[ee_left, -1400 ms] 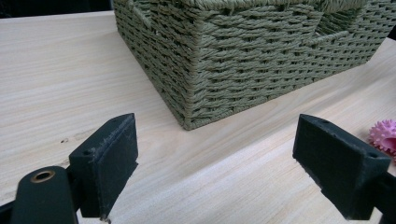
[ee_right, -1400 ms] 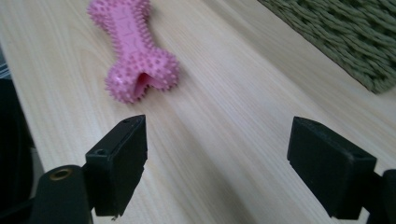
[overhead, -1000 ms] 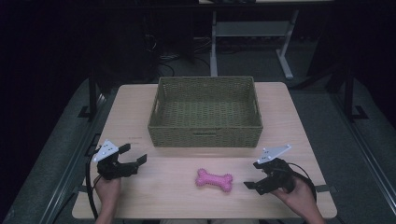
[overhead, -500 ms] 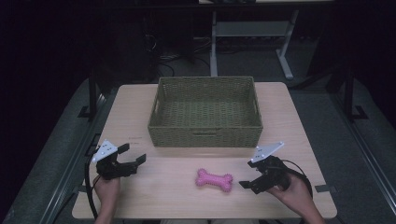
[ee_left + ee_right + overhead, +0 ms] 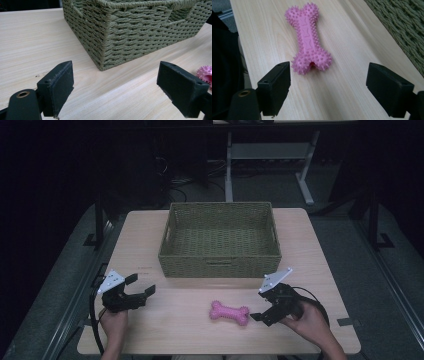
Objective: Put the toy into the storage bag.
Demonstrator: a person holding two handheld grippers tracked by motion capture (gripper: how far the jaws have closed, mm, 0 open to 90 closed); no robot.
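R gripper [image 5: 260, 312] has edged closer to the pink spiky bone toy [image 5: 229, 312] since 1 s ago, jaws wide apart just beside its end; toy lies on table [image 5: 310, 250] in front of green woven basket [image 5: 220, 265]; L gripper [image 5: 141, 287] unmoved, also spread, holding nothing; no legible writing.

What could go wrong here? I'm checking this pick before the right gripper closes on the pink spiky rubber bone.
The bone sits left of centre between the open jaws of the right gripper, so closing might nudge it rather than grip it. Its spikes may let it slip. The green woven basket has tall walls; a low carry could catch the rim.
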